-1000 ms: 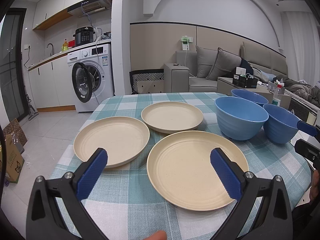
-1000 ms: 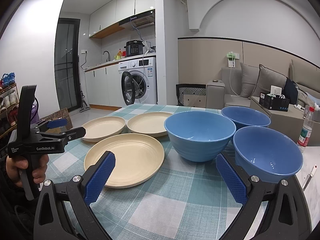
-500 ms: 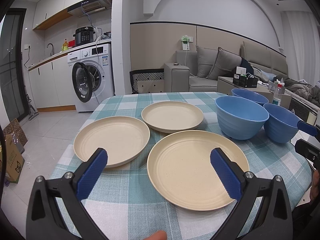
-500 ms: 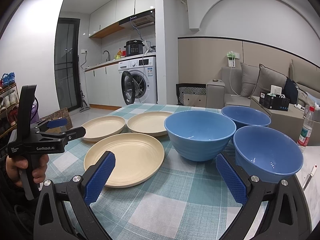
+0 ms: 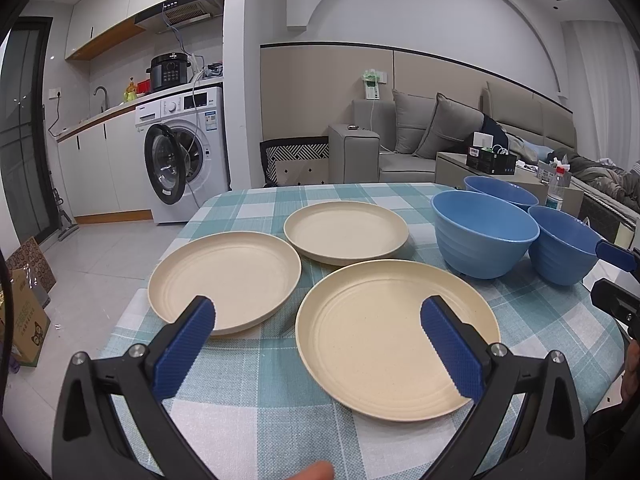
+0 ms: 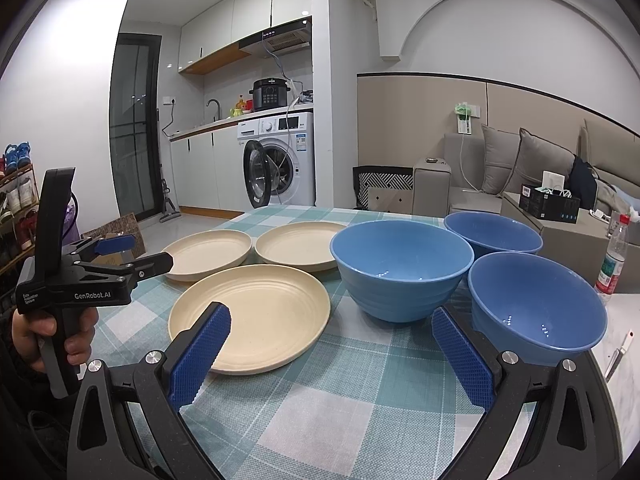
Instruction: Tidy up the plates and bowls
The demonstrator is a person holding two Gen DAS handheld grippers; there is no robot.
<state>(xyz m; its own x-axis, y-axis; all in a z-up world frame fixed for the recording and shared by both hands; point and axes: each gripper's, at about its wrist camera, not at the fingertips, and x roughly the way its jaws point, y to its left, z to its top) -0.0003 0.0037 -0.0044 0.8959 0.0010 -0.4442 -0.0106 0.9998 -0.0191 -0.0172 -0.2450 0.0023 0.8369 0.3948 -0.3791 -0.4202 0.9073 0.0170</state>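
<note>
across mid-frame, on checked table (image 5: 256, 376): three cream plates (image 5: 396, 336) left and centre, three blue bowls (image 6: 402, 268) right, all apart. low in each frame, left gripper (image 5: 318, 344) and right gripper (image 6: 330, 354), both spread wide, gripping nothing, above the cloth.

Home: washing machine (image 5: 180, 152), sofa (image 5: 432, 144).
</note>
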